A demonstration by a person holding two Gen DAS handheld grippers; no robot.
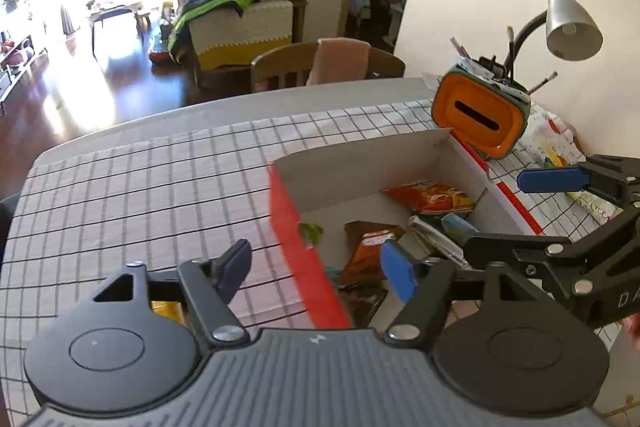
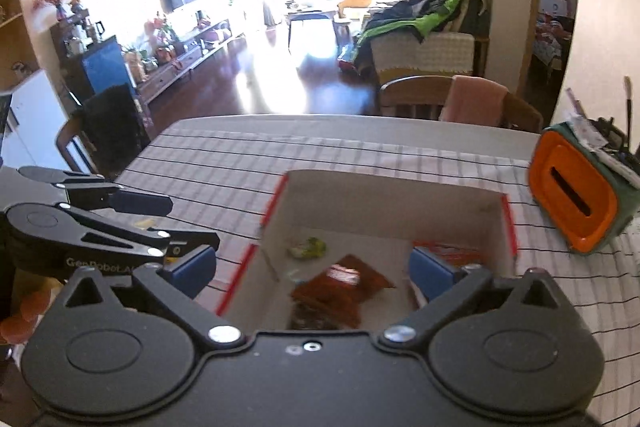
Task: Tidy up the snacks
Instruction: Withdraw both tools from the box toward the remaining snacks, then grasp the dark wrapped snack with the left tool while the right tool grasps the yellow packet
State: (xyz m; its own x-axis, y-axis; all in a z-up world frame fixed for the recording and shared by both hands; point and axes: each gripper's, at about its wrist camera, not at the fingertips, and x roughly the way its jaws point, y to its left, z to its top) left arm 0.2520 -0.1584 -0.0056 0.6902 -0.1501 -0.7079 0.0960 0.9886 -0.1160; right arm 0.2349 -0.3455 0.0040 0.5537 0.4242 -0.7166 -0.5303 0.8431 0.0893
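Two handheld grippers hover over a red-sided cardboard box [image 1: 298, 243] on a checked tablecloth [image 1: 140, 195], where most of the snacks already lie. In the left wrist view the left gripper [image 1: 316, 269] sits at lower centre with its blue pads spread wide and nothing between them, straddling the box's near red wall. Inside, right of centre, lie an orange chip bag [image 1: 430, 197], a brown-and-orange packet [image 1: 370, 251] and a few smaller wrappers, piled toward the frame's lower right.

The right gripper [image 2: 316, 267], seen in its own view at lower centre, is likewise spread and empty, aimed straight into the box; the brown packet lies between and just beyond its pads. A small green-and-white sweet [image 2: 308, 247] rests alone on the box floor, slightly left of centre.

One snack appears to remain outside: a yellow wrapper [image 1: 166, 309] peeks from under the left gripper's body at lower left, on the cloth beside the box. It lies on the left gripper's side, so that hand looks better placed to fetch it. Its long axis cannot be made out. An orange-lidded container [image 1: 480, 115] stands at upper right.
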